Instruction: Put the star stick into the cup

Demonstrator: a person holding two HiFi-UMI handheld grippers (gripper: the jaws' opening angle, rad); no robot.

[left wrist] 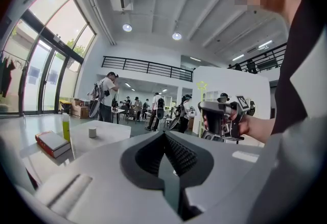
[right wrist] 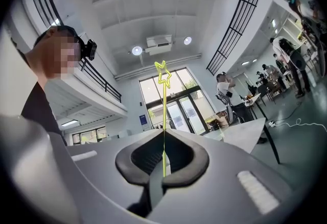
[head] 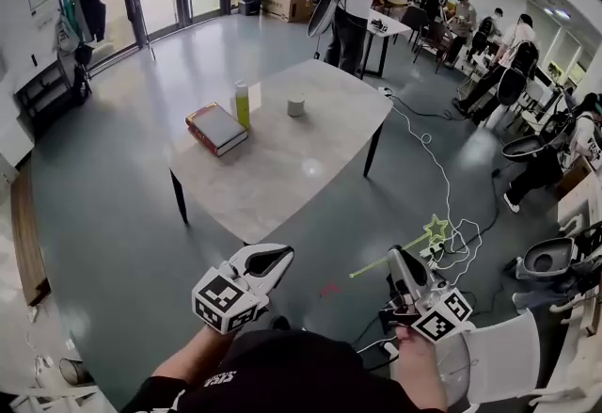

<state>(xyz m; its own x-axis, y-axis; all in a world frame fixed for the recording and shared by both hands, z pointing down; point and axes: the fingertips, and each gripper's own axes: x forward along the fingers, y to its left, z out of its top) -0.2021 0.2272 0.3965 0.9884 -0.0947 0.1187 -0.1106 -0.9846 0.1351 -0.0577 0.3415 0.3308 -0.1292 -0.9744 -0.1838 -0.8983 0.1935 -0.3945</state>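
the table (head: 282, 166) stands well ahead of both grippers, its near edge running slantwise, with a stretch of grey floor (head: 141, 214) between it and the person; white cables (head: 458, 237) trail over the floor at the right, near the right-hand tongs, and a white chair (head: 499, 355) sits just beside that arm; the table's far side faces a crowd of seated and standing people.

the left gripper (head: 282, 256) is held out level, its tongs closed tip to tip with nothing between them, as the left gripper view shows (left wrist: 164, 133); the right gripper (head: 395, 256) has its tongs clamped on the thin star stick (head: 372, 266), which passes through the pads and rises to the star in the right gripper view (right wrist: 164, 116); the stick is over the floor, well apart from the cup (head: 295, 106), which stands upright near the table's middle.

the person's body is cut off by the lower edge of the head view; the stick is a faint line there, partly hidden behind the right tongs; what is in the cup cannot be made out.

counted: two grippers, one star stick, one cup, one red-edged book (head: 217, 128), one yellow-green bottle (head: 242, 104) just beside the book, one table.
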